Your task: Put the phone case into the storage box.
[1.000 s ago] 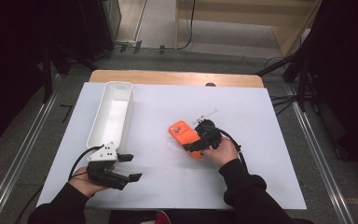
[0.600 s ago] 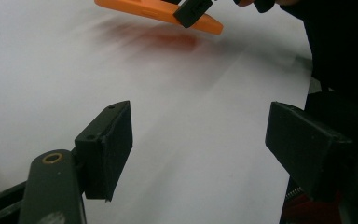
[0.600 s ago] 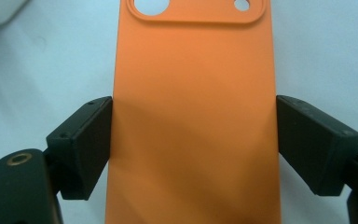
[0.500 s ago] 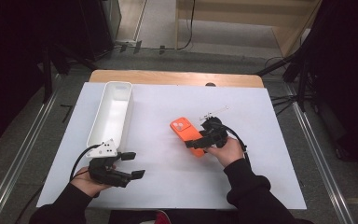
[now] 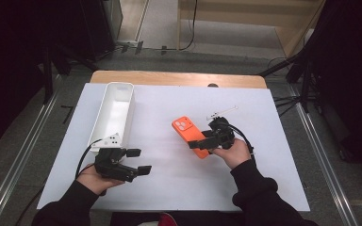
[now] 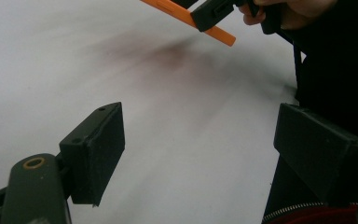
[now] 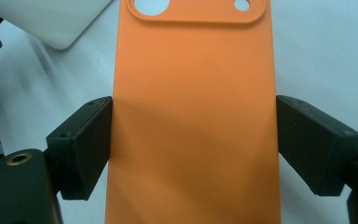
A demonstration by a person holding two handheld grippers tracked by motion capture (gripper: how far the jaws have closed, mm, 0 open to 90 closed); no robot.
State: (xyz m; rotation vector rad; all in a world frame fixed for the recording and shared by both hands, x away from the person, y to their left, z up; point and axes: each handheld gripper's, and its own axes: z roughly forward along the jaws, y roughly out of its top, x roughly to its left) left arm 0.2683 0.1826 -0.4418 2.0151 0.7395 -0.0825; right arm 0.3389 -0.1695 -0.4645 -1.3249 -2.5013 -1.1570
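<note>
White paper covers the table (image 5: 179, 188); a long white tray (image 5: 115, 113) lies at its left. The orange phone case (image 7: 191, 116) sits clamped across its width in the right gripper (image 7: 193, 140), lifted off the table. The left gripper (image 6: 200, 154) has just been opening, nothing between its jaws. The edge grip looks shallow: a tilt could let the smooth case slip and drop.

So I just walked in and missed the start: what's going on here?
A person works at a white table with a tool in each hand. The right tool grips an orange phone case by its long edges, lifted off the table. The left tool is open with nothing in it, its jaws having just widened, near a white tray.
</note>
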